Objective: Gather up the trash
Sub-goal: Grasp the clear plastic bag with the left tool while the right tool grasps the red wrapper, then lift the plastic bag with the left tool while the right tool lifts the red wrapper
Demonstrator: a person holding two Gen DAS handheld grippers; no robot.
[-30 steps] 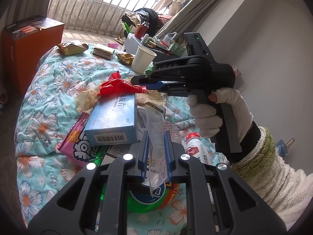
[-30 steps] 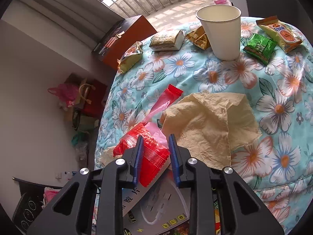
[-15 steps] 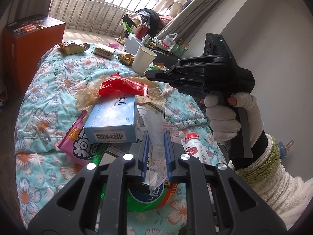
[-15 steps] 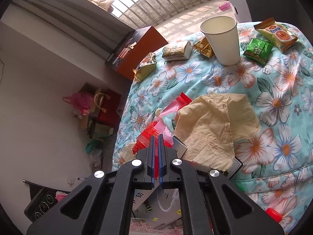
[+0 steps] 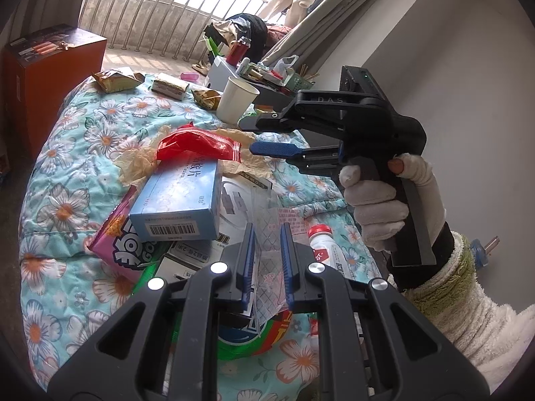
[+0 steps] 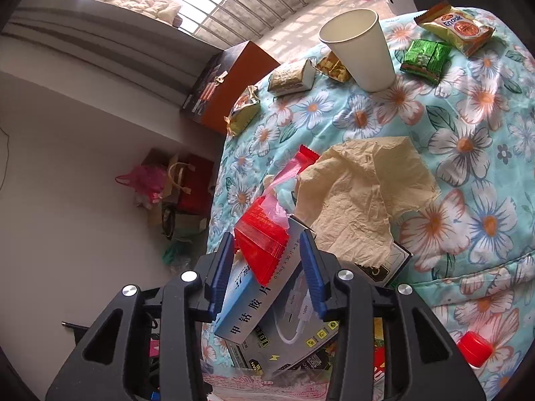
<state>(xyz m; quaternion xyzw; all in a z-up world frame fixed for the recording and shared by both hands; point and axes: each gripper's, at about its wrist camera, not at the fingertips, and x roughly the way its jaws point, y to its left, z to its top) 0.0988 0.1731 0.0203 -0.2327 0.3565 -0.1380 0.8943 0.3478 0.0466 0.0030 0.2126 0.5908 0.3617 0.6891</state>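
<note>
Now mid-gathering: red wrapper (image 6: pixel 264 240) lying atop the blue box (image 5: pixel 180 200), right tongs (image 6: pixel 267 267) open around it, ungripped. Left tongs (image 5: pixel 265 260) pinching clear plastic packet (image 5: pixel 267 234). Next: closing right.

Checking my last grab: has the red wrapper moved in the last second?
Yes. The red wrapper now lies on the blue box, released by the open right gripper.

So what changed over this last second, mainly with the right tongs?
The right tongs closed on the crinkled red plastic wrapper, then opened and released it; it now lies on the light blue cardboard box. The left tongs stayed clamped on the clear plastic bag.
</note>
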